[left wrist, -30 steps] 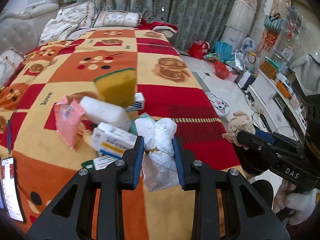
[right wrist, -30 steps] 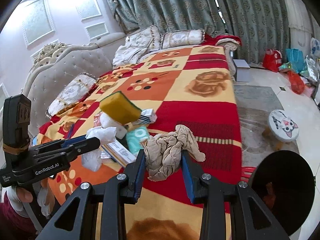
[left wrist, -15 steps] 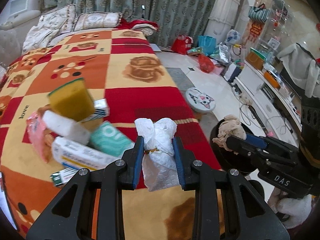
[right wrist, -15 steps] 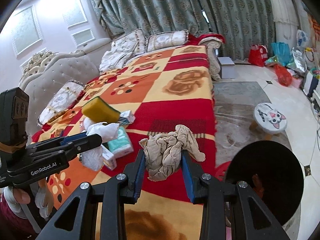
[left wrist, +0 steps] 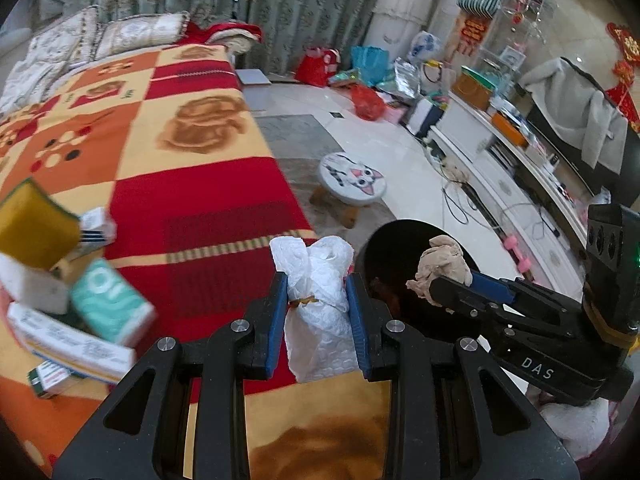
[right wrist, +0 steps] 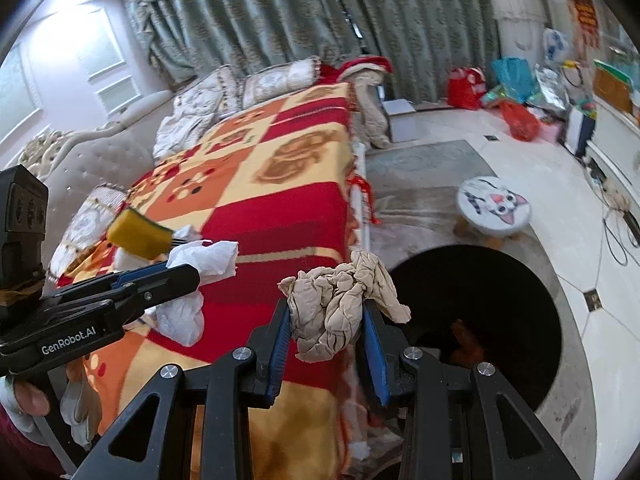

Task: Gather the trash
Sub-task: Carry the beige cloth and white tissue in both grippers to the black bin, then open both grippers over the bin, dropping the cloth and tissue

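The left gripper (left wrist: 317,322) was clenched on a white tissue wad (left wrist: 318,312) at centre frame, and the right gripper (right wrist: 326,338) pinched a crumpled beige cloth (right wrist: 340,306) — both near the black bin (right wrist: 492,312) at lower right. A release too soon would likely drop either piece on the blanket's edge (right wrist: 304,216) or the floor. Other litter — a yellow sponge (left wrist: 34,224), a teal packet (left wrist: 108,306), boxes — lay at left; the cat stool (right wrist: 494,206) stood beyond the bin.
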{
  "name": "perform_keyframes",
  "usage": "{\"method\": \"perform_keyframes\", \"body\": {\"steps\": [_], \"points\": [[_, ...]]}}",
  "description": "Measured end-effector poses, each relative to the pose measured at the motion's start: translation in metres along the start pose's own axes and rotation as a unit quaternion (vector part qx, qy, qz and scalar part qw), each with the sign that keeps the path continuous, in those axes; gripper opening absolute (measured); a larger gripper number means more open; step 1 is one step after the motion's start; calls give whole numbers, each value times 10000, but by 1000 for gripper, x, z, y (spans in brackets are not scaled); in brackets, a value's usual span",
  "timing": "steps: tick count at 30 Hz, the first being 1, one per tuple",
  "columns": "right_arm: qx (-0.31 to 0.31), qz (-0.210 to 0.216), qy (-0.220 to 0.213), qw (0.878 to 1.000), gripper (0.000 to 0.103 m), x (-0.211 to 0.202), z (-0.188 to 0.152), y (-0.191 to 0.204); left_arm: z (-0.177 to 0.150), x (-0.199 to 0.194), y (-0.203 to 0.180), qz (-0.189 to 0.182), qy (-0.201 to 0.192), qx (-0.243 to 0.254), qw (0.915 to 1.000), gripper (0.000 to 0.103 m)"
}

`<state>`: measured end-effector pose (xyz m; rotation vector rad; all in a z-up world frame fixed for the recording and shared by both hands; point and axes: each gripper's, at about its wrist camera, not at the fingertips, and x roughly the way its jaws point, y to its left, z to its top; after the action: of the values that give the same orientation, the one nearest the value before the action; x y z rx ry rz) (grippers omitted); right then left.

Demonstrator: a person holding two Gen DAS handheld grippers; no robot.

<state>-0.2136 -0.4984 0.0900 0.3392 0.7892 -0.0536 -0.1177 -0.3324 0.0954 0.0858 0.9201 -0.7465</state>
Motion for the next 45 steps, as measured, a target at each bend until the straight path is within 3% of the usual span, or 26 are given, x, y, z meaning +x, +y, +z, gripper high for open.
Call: {"method": "perform_keyframes", "body": {"steps": [13,25,27,31,32,35,45], "points": [[464,-316,157,9983,33,4,-6,-51,14,42,-32,-386,253,133,9988,27],[820,-527,185,9951,40,3,-8,-77,21,60,-49,-760,289,99,9966,29],[906,-516,180,9944,45,3,-8,-80,21,62,-50,-794,290,105,9964,33],[962,-534,218,9937,48,3,-7,-83,21,60,-50,-883,251,55,9958,55],[962,-551,219,9936,51,3,-7,-83,21,59,-50,-894,238,50,9957,56],[979,-528,194,9936,59,1,-6,-82,21,55,-48,-847,220,59,9962,56],[791,-445,200,9957,60,2,-4,-65,12,35,-31,-385,60,128,9992,56]]}}
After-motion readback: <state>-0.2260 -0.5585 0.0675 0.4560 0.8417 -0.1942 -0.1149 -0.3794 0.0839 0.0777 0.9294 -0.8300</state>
